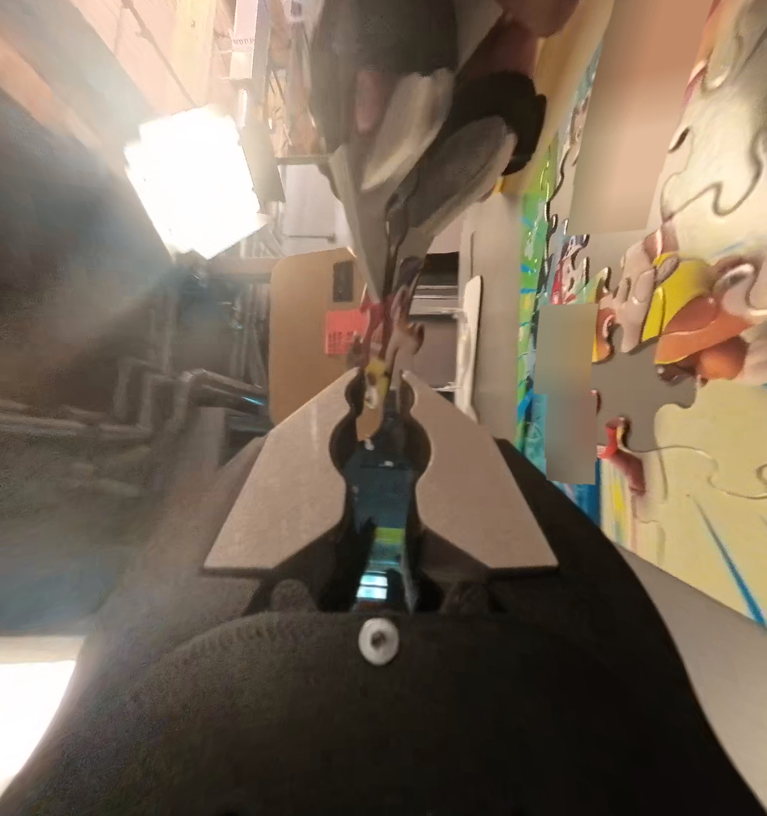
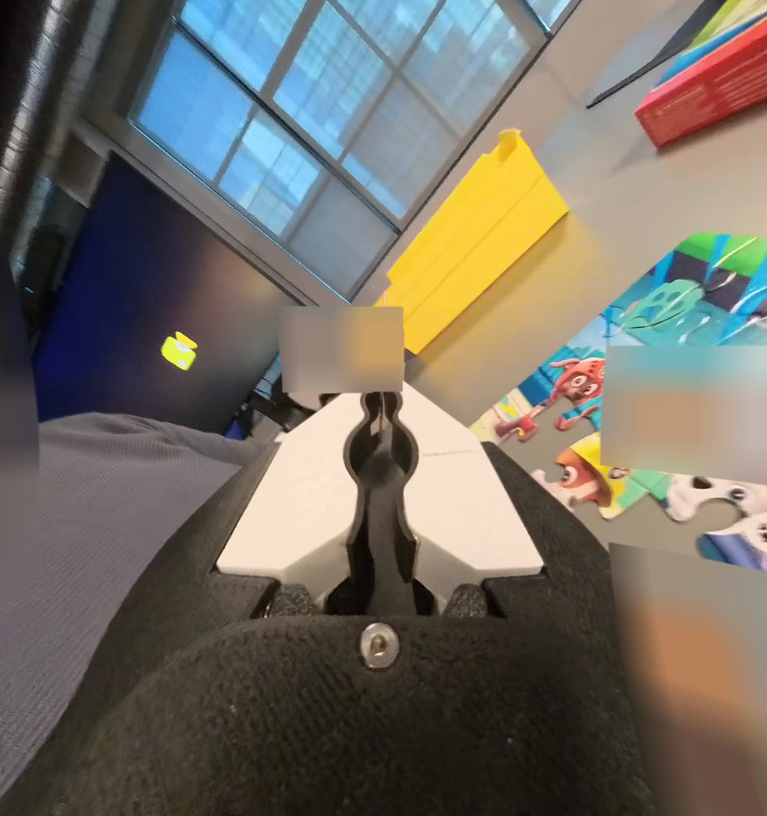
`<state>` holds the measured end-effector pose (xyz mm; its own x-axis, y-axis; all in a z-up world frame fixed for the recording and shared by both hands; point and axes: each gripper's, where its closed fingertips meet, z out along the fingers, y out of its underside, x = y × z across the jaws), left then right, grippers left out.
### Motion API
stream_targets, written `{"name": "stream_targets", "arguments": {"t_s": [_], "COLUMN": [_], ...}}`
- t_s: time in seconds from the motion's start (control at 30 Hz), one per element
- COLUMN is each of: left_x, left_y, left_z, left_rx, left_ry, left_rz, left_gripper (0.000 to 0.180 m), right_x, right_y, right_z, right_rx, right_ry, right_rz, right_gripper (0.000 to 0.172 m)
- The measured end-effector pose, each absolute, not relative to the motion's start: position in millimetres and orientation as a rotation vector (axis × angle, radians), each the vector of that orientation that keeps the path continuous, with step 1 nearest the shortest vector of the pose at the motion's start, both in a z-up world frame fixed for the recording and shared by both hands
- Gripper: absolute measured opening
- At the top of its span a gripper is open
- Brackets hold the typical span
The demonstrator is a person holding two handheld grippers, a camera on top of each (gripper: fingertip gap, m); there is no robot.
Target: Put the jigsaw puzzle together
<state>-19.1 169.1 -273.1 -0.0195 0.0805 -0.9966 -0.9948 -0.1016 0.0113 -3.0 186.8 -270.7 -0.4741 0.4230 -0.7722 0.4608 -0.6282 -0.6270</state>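
1. The left gripper (image 1: 379,375) has flat, matte beige fingers (image 1: 302,463) with scalloped inner edges, mounted on a black textured body. A thin cardboard puzzle piece (image 1: 375,388) stands edge-on between the tips, printed in yellow, brown and red with a bare tan underside. The tips sit close about it, but the blur leaves unclear whether they press on it.
2. The right gripper (image 1: 399,185) shows beyond it in the left wrist view, its pale fingers reaching to the far end of the same piece.
3. In the right wrist view, the right gripper's smooth white fingers (image 2: 311,481) are nearly together, and a thin card edge (image 2: 380,415) runs between the tips. A blurred patch covers what lies just past them, so what they grip cannot be told from that view.
4. A partly assembled jigsaw (image 2: 584,388), glossy and bright with cartoon figures, lies on the grey table (image 2: 483,366) to the right of both grippers, showing knobbed outlines and one open gap (image 1: 637,393).
5. A yellow plastic block (image 2: 474,247) and a red box (image 2: 717,88) sit farther back on the table.
6. A ribbed grey fabric (image 2: 108,508) lies to the left of the right gripper.
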Motion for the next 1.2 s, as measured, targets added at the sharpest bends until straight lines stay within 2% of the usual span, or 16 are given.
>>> {"name": "stream_targets", "arguments": {"t_s": [0.1, 0.27, 0.4, 0.6, 0.8, 0.87, 1.03, 1.13, 1.2], "left_x": [-34.2, -38.9, -31.4, -18.6, -13.4, -10.8, -14.9, -23.5, -33.4], "left_y": [160.8, 144.5, 144.2, 139.3, 134.6, 134.3, 135.4, 137.3, 138.4], "left_z": [-281.4, -279.4, -275.2, -267.3, -288.6, -290.5, -284.7, -272.7, -265.6], "left_rx": [-1.442, -1.673, -1.749, -1.761, -1.881, -1.882, -1.816, -1.698, -1.607], "left_ry": [0.934, 0.623, 0.433, 0.117, 0.113, 0.120, 0.088, -0.021, -0.117], "left_rz": [1.018, 0.251, -0.164, -0.875, -0.934, -0.941, -0.953, -1.007, -1.026], "left_gripper": [0.037, 0.047, 0.037, 0.026, 0.014, 0.002, 0.001, 0.001, 0.000], "right_x": [1.6, 8.2, 9.0, 2.1, -0.5, -1.5, -10.7, -31.8, -42.6], "right_y": [197.2, 197.4, 181.2, 165.2, 162.3, 162.8, 166.1, 183.4, 201.9], "right_z": [-272.1, -280.6, -292.1, -285.6, -283.0, -281.6, -275.4, -257.8, -245.9], "right_rx": [1.603, 1.545, 1.427, 1.288, 1.257, 1.254, 1.307, 1.434, 1.530], "right_ry": [1.487, 1.779, 1.974, 2.102, 2.125, 2.115, 2.059, 1.966, 1.989], "right_rz": [-2.223, -1.927, -1.685, -1.582, -1.530, -1.537, -1.631, -1.890, -2.109], "right_gripper": [0.000, 0.000, 0.000, 0.000, 0.000, 0.000, 0.001, 0.026, 0.030]}}
